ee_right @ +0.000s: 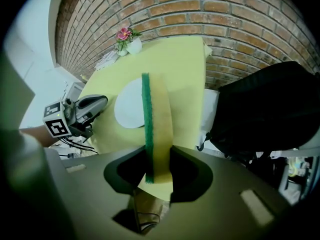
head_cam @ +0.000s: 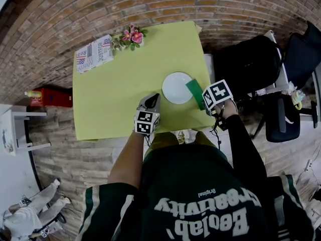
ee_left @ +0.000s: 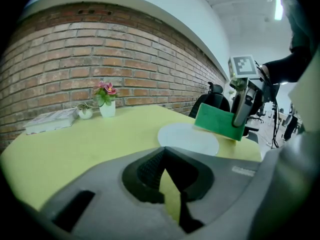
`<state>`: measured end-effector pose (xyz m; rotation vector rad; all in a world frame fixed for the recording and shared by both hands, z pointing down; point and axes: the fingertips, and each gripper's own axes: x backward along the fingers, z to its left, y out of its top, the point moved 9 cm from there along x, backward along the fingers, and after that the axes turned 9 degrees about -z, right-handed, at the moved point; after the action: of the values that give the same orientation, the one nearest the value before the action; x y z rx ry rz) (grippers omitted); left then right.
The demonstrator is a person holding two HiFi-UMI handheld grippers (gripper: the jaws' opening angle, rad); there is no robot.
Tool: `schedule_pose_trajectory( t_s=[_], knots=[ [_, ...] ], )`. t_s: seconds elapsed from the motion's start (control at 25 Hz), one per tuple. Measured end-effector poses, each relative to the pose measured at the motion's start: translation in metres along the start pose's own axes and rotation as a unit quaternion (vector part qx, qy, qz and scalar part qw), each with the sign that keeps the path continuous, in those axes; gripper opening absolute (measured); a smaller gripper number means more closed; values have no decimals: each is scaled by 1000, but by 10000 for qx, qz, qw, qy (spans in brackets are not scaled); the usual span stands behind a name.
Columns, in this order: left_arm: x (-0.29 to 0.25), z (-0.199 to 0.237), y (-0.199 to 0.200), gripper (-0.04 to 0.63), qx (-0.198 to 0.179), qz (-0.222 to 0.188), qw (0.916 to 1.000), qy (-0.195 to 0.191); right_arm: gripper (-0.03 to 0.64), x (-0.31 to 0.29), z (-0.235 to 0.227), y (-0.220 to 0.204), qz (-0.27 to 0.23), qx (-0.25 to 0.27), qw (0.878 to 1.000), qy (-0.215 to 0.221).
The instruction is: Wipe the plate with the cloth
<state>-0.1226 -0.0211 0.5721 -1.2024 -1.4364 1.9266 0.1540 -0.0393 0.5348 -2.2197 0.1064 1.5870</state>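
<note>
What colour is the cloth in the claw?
The cloth is green on one face, yellow on the other; clearest in the right gripper view.

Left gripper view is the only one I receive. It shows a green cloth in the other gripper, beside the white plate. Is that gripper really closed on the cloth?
Observer: Yes. In the right gripper view, the right gripper has both jaws pressed on the cloth, which has a yellow layer behind its green face.
Operator: Does the cloth cover the plate?
Observer: No. From the head view, it lies only over the right rim of the plate; the rest is bare.
Operator: And where is my gripper?
Observer: The left gripper is to the left of the plate and apart from it.
</note>
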Motion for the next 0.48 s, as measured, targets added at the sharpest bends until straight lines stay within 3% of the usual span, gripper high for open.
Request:
schedule_pose_trajectory(
  t_s=[0.2, 0.48],
  knots=[
    [0, 1, -1, 6, -1, 25, 10000, 44, 133, 8, 7, 6, -61, 138, 9999, 36],
    [-1, 1, -1, 5, 34, 41, 9999, 97, 133, 2, 51, 18, -71, 484, 9971, 585]
  ],
)
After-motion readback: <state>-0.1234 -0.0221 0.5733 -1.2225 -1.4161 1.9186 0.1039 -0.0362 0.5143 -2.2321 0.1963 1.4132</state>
